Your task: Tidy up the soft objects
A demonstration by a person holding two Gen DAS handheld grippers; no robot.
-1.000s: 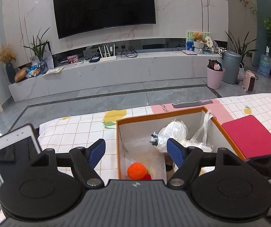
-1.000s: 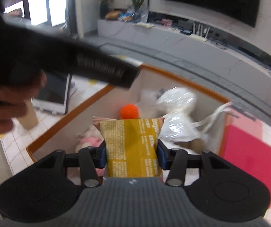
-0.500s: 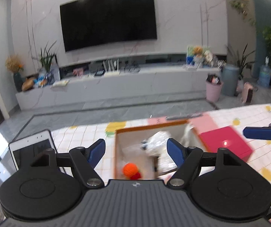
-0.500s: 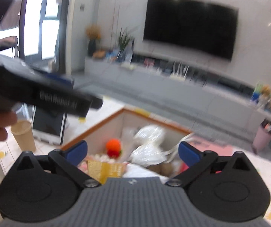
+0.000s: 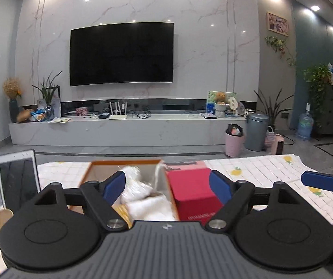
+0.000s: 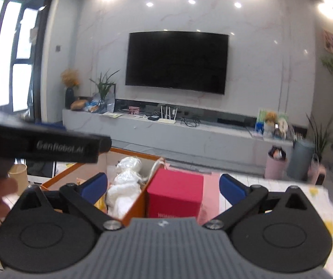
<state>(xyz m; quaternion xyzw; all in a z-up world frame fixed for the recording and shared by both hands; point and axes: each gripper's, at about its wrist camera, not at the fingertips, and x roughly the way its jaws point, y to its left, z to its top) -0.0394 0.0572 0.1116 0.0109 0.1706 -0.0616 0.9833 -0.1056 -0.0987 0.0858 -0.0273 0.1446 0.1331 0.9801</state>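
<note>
My left gripper (image 5: 167,187) is wide open and holds nothing; its jaws have just been opening a little more. My right gripper (image 6: 164,187) is also spread to the full and empty. Low in the centre of both views stands the orange-edged box (image 5: 86,176) on the checked tablecloth (image 5: 259,169). Inside it I see the white soft bundle in clear plastic (image 6: 125,181) and, at the lower edge of the left view, a bit of the yellow packet (image 5: 122,210). Just right of the box stands a red box (image 6: 174,193). At the left of the frame a tablet (image 5: 18,180) leans upright, with a paper cup (image 5: 0,218) below it. A dark television (image 5: 121,53) fills the wall in the upper centre.
</note>
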